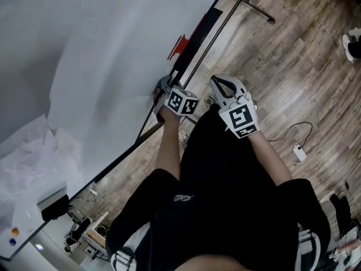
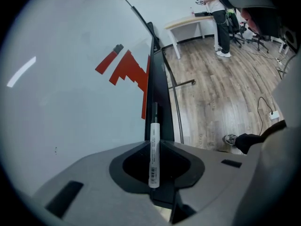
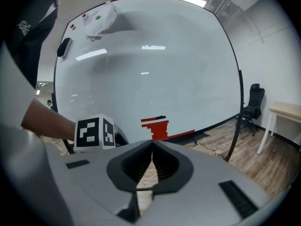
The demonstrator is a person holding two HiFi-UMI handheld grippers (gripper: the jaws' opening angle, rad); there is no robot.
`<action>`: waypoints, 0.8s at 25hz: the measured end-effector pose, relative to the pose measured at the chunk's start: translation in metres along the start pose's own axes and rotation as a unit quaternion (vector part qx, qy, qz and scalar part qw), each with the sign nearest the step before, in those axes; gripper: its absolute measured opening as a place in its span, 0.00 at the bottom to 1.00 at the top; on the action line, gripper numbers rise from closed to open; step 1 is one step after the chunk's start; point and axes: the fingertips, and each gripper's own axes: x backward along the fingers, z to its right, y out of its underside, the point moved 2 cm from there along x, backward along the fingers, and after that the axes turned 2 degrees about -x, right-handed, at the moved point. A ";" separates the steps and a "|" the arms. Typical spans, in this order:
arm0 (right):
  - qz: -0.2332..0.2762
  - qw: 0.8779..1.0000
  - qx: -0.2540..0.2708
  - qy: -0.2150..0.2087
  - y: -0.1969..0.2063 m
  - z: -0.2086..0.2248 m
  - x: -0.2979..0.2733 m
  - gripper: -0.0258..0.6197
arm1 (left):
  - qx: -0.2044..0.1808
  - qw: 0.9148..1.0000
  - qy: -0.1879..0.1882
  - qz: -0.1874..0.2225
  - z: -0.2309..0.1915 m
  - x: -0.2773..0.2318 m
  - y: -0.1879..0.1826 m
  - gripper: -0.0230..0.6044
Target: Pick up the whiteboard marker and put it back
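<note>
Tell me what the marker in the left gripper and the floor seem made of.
The marker looks like smooth plastic: white barrel, printed barcode label, dark cap. The floor shows grained planks with seams and slight sheen: wood or laminate, cannot tell.
</note>
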 end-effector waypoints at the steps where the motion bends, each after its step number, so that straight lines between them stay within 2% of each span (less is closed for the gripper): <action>1: 0.000 1.000 0.002 -0.001 -0.001 0.000 0.001 0.04 | -0.002 1.000 0.001 -0.002 0.000 0.000 0.001 0.14; 5: 0.003 1.000 0.008 -0.006 -0.003 -0.002 0.007 0.04 | 0.016 1.000 0.006 0.002 -0.001 0.007 0.004 0.14; 13: 0.006 1.000 0.018 -0.024 -0.007 -0.010 0.022 0.04 | 0.097 0.993 0.003 0.069 -0.009 0.054 -0.008 0.14; 17: 0.011 0.999 0.027 -0.039 -0.011 -0.016 0.030 0.04 | 0.150 0.981 -0.012 0.122 -0.013 0.083 -0.015 0.14; 20: 0.014 0.998 0.026 -0.053 -0.015 -0.024 0.035 0.04 | 0.203 0.962 -0.022 0.181 -0.017 0.109 -0.018 0.14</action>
